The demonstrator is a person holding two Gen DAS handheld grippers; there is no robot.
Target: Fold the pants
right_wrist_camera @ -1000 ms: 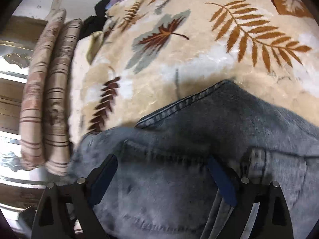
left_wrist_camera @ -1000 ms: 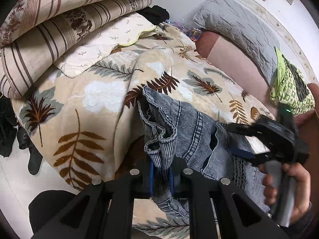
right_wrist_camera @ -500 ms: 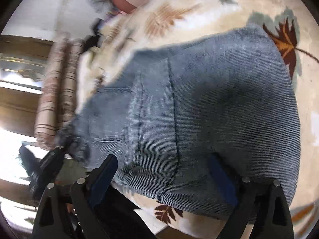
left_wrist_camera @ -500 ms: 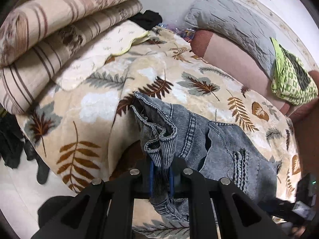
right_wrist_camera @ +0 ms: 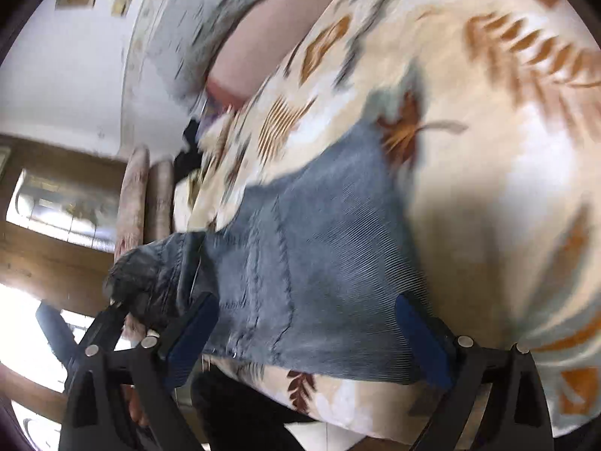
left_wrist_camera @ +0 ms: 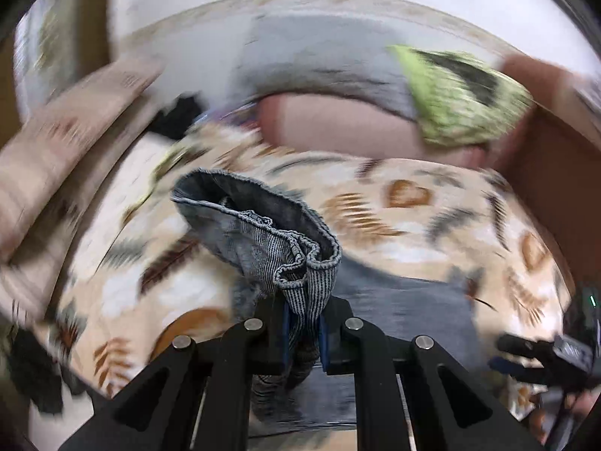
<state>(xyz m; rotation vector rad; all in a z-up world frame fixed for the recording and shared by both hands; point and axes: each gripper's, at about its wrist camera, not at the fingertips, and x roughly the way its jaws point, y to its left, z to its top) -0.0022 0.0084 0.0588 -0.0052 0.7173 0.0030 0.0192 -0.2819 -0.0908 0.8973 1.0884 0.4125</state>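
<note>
The grey-blue jeans (left_wrist_camera: 405, 300) lie partly flat on a leaf-print blanket (left_wrist_camera: 413, 218). My left gripper (left_wrist_camera: 304, 323) is shut on a bunched hem of the denim (left_wrist_camera: 270, 233), which stands lifted above the blanket. In the right wrist view the jeans (right_wrist_camera: 319, 244) spread out ahead, and my right gripper (right_wrist_camera: 306, 334) hangs open over their near edge with its blue pads (right_wrist_camera: 191, 330) wide apart and nothing between them. The left gripper (right_wrist_camera: 116, 300) shows there at the left, holding the dark raised fold. The right gripper (left_wrist_camera: 526, 357) appears at the far right of the left wrist view. Both views are motion-blurred.
Striped folded quilts (left_wrist_camera: 56, 131) are stacked at the left. A grey pillow (left_wrist_camera: 319, 52) and a green patterned cloth (left_wrist_camera: 458, 97) lie along the headboard. Black clothing (left_wrist_camera: 176, 112) sits at the back left. The bed's near edge (right_wrist_camera: 338, 406) drops off below the jeans.
My left gripper has risen and swung across with the denim hem still in it. My right gripper has slid sideways off the middle of the jeans to their near edge, staying open.
</note>
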